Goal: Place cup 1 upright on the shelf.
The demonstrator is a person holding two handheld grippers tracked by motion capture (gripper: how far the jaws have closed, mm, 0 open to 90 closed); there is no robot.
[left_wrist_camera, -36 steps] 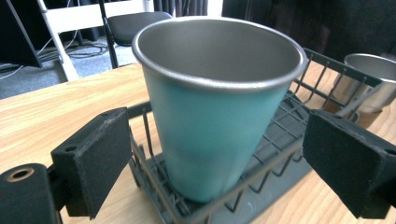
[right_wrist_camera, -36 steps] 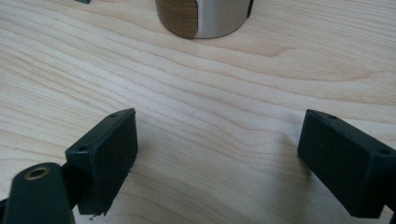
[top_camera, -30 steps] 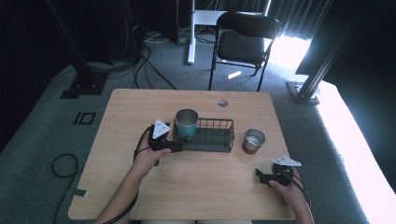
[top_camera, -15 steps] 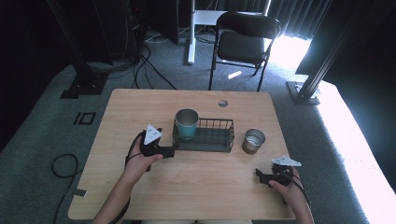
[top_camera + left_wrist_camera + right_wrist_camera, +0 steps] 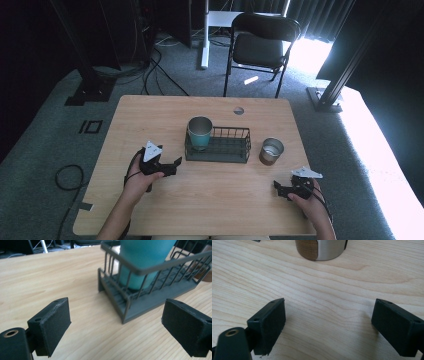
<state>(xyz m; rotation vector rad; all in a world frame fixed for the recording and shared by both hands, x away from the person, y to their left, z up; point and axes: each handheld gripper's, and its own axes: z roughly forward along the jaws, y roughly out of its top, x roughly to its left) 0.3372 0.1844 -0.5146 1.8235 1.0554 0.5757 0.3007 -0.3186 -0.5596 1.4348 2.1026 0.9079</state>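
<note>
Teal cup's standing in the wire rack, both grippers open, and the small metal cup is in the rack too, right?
Not quite. The small metal cup stands on the table beside the wire rack, outside it, as the high view shows. The teal cup is in the rack, and the left gripper and right gripper are open.

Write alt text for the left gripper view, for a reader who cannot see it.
The left gripper has its two black jaws wide apart, holding nothing, above a light wooden table. Just ahead, a teal cup stands at the near end of a dark wire basket.
</note>
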